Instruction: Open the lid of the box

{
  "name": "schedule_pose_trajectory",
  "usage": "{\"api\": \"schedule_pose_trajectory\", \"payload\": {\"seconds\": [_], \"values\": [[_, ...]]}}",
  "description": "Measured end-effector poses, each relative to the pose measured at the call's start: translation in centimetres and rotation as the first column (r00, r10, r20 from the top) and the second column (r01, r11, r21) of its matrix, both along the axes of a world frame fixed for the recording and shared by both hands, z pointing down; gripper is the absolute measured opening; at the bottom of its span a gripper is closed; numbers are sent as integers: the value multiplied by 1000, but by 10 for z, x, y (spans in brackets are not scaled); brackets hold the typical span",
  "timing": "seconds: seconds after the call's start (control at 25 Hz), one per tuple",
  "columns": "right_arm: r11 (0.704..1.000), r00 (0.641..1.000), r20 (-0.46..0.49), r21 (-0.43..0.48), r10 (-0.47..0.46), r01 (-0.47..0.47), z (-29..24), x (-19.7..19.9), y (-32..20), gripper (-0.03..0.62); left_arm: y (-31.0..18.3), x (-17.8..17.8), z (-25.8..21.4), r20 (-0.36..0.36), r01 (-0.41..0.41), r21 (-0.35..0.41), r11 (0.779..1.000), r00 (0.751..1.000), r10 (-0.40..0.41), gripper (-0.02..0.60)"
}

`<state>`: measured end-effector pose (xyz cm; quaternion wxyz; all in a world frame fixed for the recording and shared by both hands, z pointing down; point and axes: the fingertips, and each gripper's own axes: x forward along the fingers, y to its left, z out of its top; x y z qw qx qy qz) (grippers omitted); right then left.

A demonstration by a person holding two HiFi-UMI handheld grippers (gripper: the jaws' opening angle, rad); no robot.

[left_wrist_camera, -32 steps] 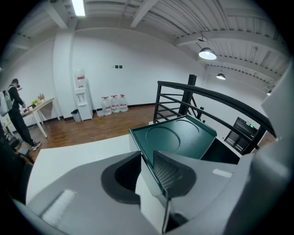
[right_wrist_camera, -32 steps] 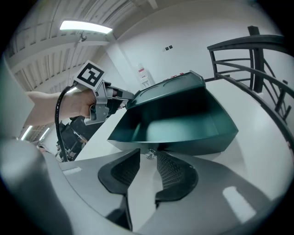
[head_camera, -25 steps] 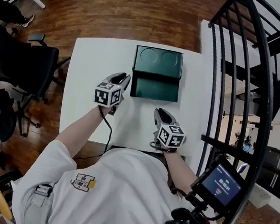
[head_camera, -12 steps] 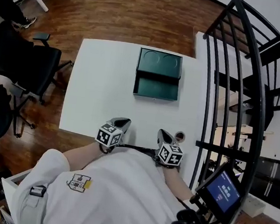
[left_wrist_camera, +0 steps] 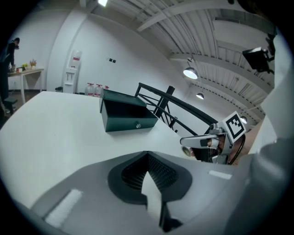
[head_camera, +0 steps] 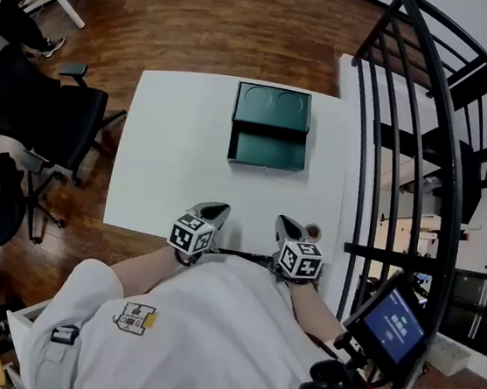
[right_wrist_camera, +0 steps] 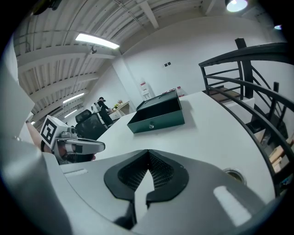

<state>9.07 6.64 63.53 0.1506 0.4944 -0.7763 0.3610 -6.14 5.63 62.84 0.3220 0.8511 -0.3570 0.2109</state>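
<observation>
The left gripper (head_camera: 216, 207) and right gripper (head_camera: 286, 223) sit side by side at the near edge of the table (head_camera: 169, 154), forearms bent close against the body, each with its jaws pressed together on nothing. Well apart from them, toward the far side, the green box (head_camera: 267, 152) stands with its lid (head_camera: 273, 106) laid back behind it (inside showing), so the opening looks done, with nothing left

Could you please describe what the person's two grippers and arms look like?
Both the left gripper and the right gripper have grey, tapered shells with black ribbed pads inside. Each carries a white cube printed with black square markers. The person wears a white short-sleeved shirt with a small chest logo.
</observation>
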Motion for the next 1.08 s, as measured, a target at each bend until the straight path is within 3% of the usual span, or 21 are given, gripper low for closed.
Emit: {"api": "schedule_pose_trajectory", "payload": {"seconds": [1.08], "values": [[998, 998, -11, 42, -56, 56, -7, 2, -5, -2, 1, 1, -14, -28, 78, 41, 996, 997, -77, 0]]}}
